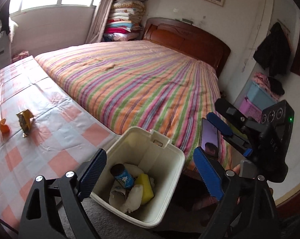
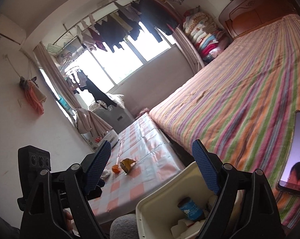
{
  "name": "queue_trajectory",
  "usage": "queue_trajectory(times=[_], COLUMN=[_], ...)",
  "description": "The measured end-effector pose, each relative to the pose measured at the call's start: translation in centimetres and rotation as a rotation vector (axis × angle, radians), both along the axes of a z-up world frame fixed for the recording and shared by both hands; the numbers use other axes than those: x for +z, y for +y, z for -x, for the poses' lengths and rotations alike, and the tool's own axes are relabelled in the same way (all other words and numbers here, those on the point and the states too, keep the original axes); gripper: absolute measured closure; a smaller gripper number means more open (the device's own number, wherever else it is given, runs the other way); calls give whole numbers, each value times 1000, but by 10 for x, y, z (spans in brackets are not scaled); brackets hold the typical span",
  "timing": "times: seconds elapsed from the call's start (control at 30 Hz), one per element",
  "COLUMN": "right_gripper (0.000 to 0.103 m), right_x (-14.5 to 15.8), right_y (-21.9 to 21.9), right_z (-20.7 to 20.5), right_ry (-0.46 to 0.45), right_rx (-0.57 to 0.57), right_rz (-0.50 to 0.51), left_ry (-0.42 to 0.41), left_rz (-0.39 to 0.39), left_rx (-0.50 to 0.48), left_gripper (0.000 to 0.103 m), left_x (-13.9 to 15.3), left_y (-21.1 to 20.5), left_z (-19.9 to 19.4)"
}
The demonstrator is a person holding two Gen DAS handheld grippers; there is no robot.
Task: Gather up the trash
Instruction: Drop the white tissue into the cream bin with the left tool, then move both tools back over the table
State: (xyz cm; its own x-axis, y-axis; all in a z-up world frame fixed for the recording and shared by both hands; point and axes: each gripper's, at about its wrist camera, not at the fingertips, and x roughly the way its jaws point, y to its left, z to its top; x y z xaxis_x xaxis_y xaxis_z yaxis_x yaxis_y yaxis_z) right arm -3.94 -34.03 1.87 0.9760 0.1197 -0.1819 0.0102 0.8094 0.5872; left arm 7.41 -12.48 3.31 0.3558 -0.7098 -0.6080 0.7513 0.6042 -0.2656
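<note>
A white bin [image 1: 170, 181] stands on the floor between table and bed; it holds a blue can [image 1: 123, 176], a yellow sponge [image 1: 147, 189] and crumpled paper [image 1: 133, 200]. My left gripper [image 1: 150, 176] is open and empty above the bin. My right gripper [image 2: 153, 170] is open and empty, over the bin's rim [image 2: 160, 198]; it also shows in the left wrist view [image 1: 222, 129]. On the checked table [image 1: 56, 123] lie a yellow-brown wrapper [image 1: 25, 122], an orange peel [image 1: 4, 126] and white paper [image 2: 106, 172].
A striped bed [image 1: 142, 83] runs along the table's far side, with a phone [image 1: 210, 138] on its near edge. Stacked quilts [image 1: 126, 18] stand by the wooden headboard. Plastic crates [image 1: 257, 99] sit by the right wall.
</note>
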Motion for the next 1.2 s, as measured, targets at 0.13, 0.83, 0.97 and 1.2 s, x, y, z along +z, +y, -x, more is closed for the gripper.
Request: queue_trajectory(times=[0.13,0.83,0.97,1.2], right_gripper=[19,17,17,17], right_x=[10,13,11,4], right_y=[22,165,178,189], right_z=[-11,-110,-120,-134], right_ry=[-12,78,97,131], right_rx=[53,419,460,508], right_rz=[13,110,119,118], left_ry=[-19,81,99,110], left_rz=[35,114,132,118], left_rx=[85,521,570,634], left_gripper=[17,17,17,17], left_x=[8,-22,-29,-36], left_y=[33,210,232,254], left_z=[-6,-39,-42,-50])
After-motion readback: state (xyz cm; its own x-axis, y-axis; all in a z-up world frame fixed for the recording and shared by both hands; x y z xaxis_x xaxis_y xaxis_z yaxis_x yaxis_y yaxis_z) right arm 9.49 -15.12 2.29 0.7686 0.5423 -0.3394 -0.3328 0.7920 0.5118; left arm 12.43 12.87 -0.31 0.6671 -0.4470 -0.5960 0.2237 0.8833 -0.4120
